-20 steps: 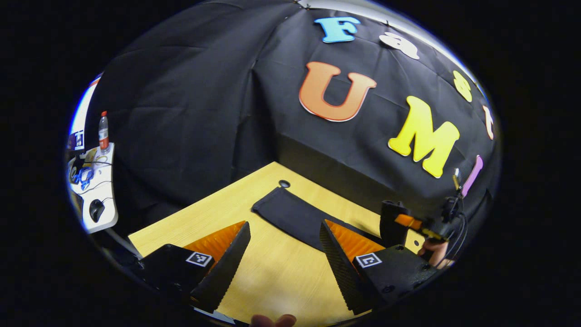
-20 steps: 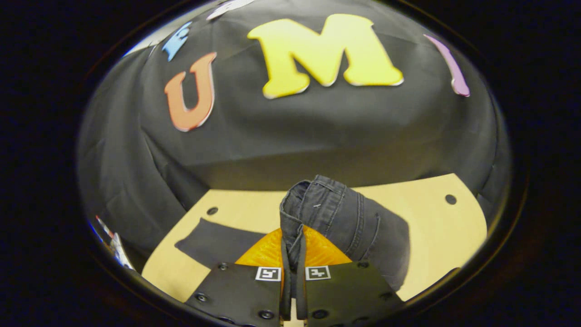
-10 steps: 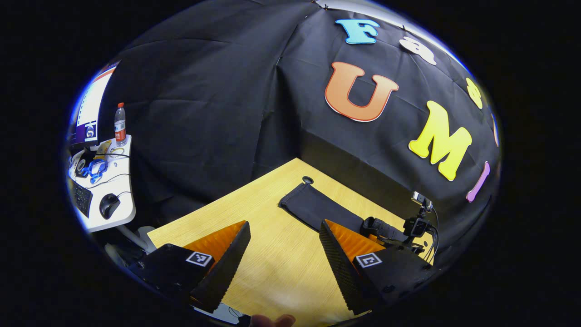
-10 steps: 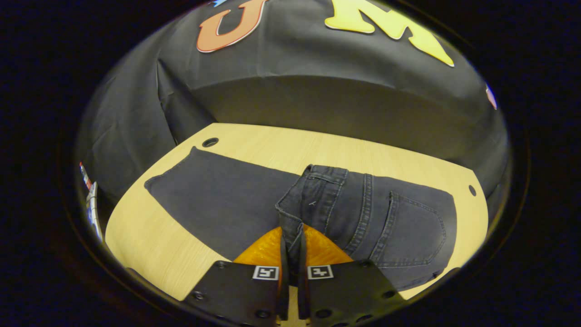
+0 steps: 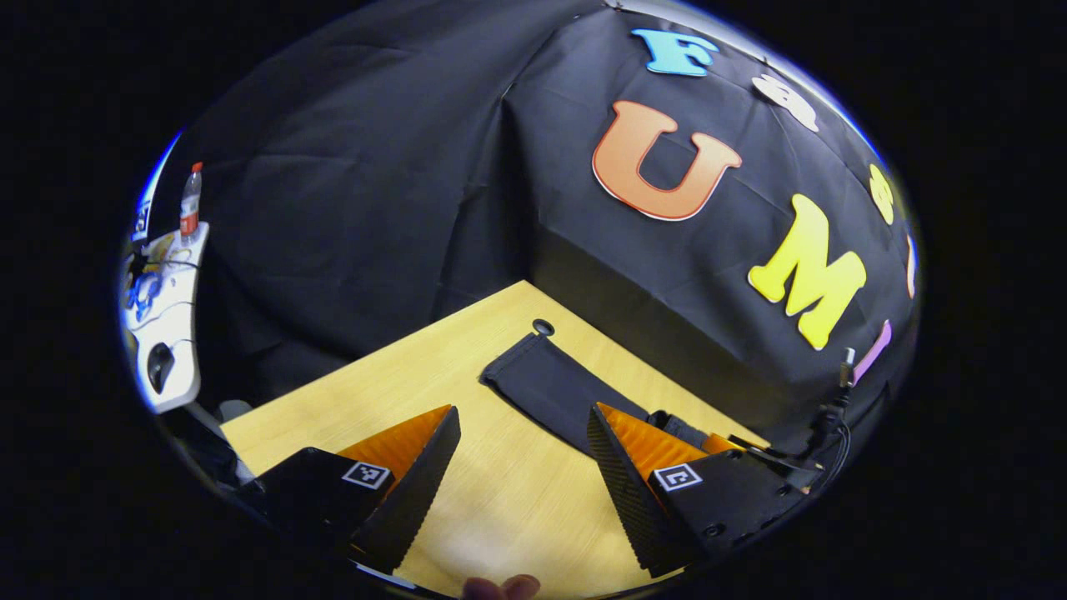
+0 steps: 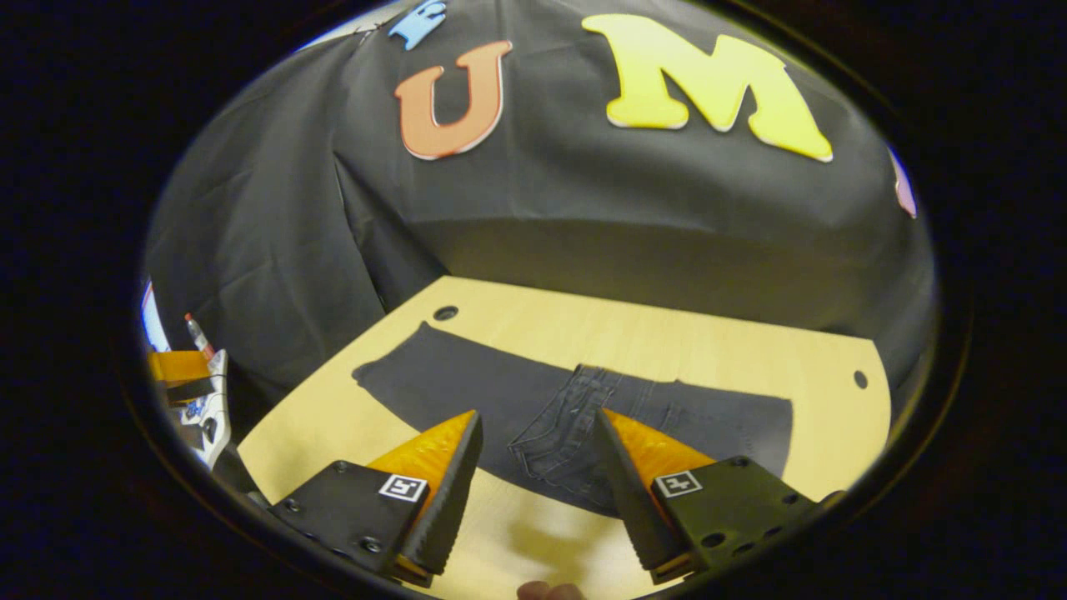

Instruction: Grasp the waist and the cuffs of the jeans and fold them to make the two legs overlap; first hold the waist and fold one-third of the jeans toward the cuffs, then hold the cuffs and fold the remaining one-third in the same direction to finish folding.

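**Waist fold laid down; cuff fold remaining**

I read the jeans (image 6: 575, 408) as lying flat on the table (image 6: 667, 333), legs overlapped in one strip. The waist (image 6: 567, 433) is turned over onto the middle section, so I judge the first third-fold done. The cuffs (image 5: 521, 371) lie near the table's far corner hole, not yet folded.

The right gripper (image 6: 538, 467) hovers just above the folded waist, jaws spread, gripping nothing. The left gripper (image 5: 521, 467) hangs over bare table beside the cuff end, jaws likewise spread.

Remaining: take the cuffs and fold the last third.

No containers are on the table.
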### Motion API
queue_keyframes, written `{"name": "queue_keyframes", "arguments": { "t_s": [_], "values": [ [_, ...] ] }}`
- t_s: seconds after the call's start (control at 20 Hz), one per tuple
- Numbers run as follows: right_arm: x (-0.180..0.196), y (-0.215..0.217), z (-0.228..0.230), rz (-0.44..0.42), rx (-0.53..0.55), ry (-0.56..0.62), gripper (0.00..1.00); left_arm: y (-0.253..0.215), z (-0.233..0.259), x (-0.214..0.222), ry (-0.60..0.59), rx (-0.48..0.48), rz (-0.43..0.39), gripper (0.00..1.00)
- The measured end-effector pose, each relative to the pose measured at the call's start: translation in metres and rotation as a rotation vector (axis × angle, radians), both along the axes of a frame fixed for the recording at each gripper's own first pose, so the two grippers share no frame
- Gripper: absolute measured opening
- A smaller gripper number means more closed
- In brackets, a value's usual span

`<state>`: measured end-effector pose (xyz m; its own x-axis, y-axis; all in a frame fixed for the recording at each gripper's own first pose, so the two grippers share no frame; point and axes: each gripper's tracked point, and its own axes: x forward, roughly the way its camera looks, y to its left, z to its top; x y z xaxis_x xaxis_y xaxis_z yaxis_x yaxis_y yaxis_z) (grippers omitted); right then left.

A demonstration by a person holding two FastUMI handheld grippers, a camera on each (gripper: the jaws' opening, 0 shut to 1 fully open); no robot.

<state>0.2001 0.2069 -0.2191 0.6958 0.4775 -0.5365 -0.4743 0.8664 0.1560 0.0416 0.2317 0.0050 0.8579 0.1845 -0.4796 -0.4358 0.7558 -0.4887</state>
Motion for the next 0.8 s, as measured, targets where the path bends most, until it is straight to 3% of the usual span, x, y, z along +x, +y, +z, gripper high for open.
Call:
{"name": "queue_keyframes", "arguments": {
  "t_s": [0.1,0.2,0.3,0.35,0.5,0.65,0.8],
  "values": [
    [-0.014,-0.023,0.033,0.026,-0.007,-0.050,0.82,0.004,-0.016,0.028,-0.013,-0.101,0.002,0.99],
    [-0.032,-0.051,0.047,0.019,-0.006,-0.032,0.87,0.004,-0.034,0.054,-0.021,-0.243,0.017,0.99],
    [-0.042,-0.084,0.052,-0.021,-0.012,0.001,0.84,0.008,-0.057,0.077,-0.013,-0.380,0.055,0.99],
    [-0.045,-0.102,0.053,-0.043,-0.021,0.012,0.89,0.010,-0.069,0.086,-0.006,-0.442,0.078,0.99],
    [-0.051,-0.154,0.051,-0.139,-0.019,0.066,0.90,0.019,-0.102,0.112,0.002,-0.610,0.158,0.99],
    [-0.051,-0.210,0.046,-0.268,-0.014,0.119,0.87,0.032,-0.133,0.130,0.036,-0.670,0.223,0.99],
    [-0.051,-0.245,0.043,-0.361,0.013,0.162,0.90,0.038,-0.152,0.145,0.064,-0.685,0.229,0.99]
  ]
}}
